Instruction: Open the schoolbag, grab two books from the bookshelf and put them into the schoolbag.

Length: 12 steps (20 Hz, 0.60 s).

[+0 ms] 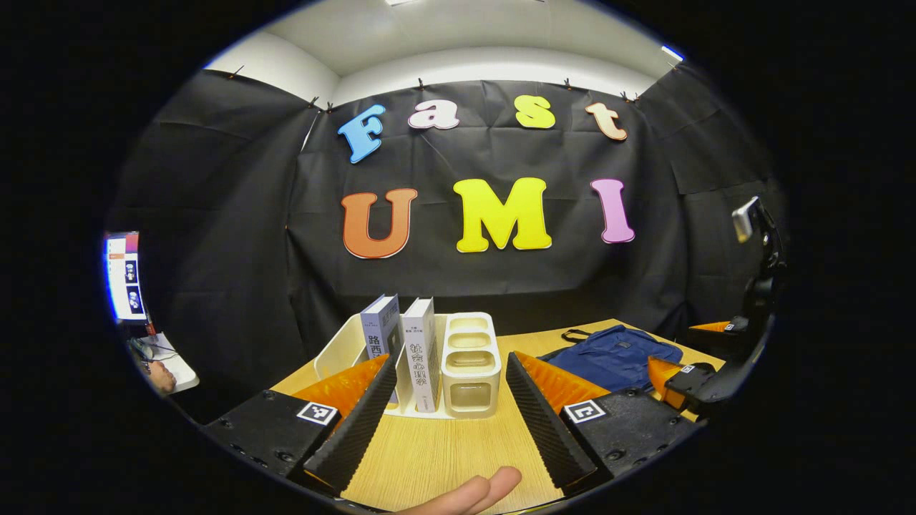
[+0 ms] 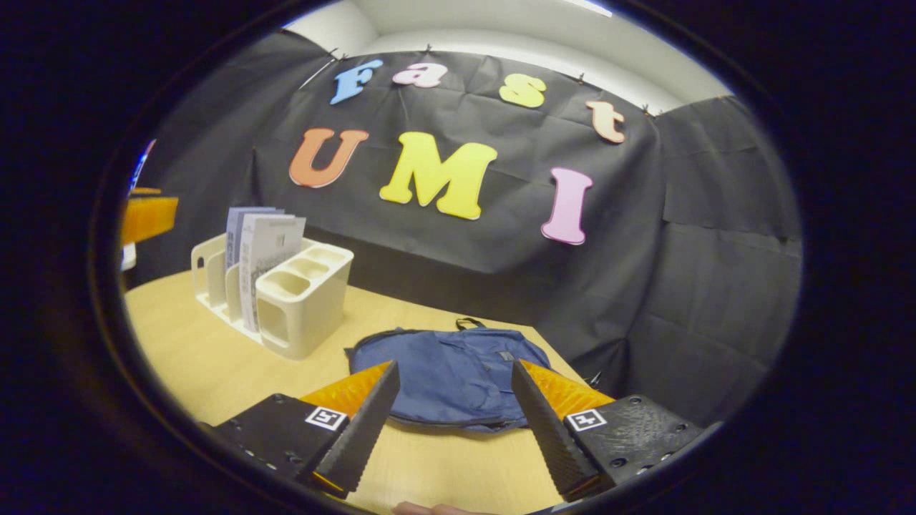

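My fingers are spread wide on both grippers, and nothing is between them. In the left gripper view my left gripper (image 1: 451, 415) hangs over the wooden table (image 1: 444, 450) and points toward the bookshelf (image 1: 469, 365), with both fingers in the air above the table. In the right gripper view my right gripper (image 2: 451, 422) points toward the schoolbag (image 2: 451, 372), and its fingers also touch nothing.

The table is the largest thing here, with a pale wood top that fills the lower part of both views. On it the blue schoolbag lies flat and looks closed, with a small black loop handle at its far end; in the left gripper view it lies to the right of the bookshelf (image 1: 615, 354), well apart from it. The cream bookshelf stands upright near the back edge of the table, with slots on one side and small square compartments on the other. Two books stand upright in the slots, side by side: the first book (image 1: 381, 336) with a dark cover, and the second book (image 1: 422, 354) with a light grey cover, just beside the compartments. At the bottom of the left gripper view I see my fingertips (image 1: 479, 493) over the table edge.
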Motion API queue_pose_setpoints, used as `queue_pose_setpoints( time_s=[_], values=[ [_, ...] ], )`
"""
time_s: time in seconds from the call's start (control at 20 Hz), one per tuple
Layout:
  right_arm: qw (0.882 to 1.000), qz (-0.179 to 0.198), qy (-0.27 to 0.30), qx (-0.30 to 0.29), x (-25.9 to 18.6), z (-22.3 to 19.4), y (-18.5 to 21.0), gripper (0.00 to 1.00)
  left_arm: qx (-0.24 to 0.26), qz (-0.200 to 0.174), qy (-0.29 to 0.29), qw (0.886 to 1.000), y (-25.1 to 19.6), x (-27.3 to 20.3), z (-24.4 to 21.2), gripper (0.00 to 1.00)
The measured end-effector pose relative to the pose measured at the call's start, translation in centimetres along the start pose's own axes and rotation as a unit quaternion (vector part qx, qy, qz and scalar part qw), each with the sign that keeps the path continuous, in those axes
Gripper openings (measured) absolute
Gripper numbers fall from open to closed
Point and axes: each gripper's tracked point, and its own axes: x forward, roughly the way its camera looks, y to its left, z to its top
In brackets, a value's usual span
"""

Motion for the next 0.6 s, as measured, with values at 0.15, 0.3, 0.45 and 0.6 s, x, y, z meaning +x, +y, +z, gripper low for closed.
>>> queue_pose_setpoints(
  time_s=[0.15, 0.3, 0.45, 0.6],
  values=[
    [0.998, 0.004, 0.017, -0.053, 1.7, -1.3, 2.0, 0.98, -0.002, 0.015, 0.012, 1.0, 0.5, 0.1, -0.5, 0.99],
    [0.995, 0.019, 0.041, -0.088, 3.3, -3.2, 5.3, 0.95, 0.005, 0.022, 0.009, 1.0, 0.8, 0.0, -0.2, 0.99],
    [0.988, 0.035, 0.051, -0.143, 5.1, -3.8, 8.7, 0.96, 0.008, 0.023, 0.006, 1.0, 1.1, 0.1, -0.2, 0.99],
    [0.978, 0.045, 0.07, -0.191, 6.7, -4.8, 11.7, 0.95, 0.009, 0.031, 0.009, 0.999, 1.7, -0.2, -0.1, 0.99]
  ],
)
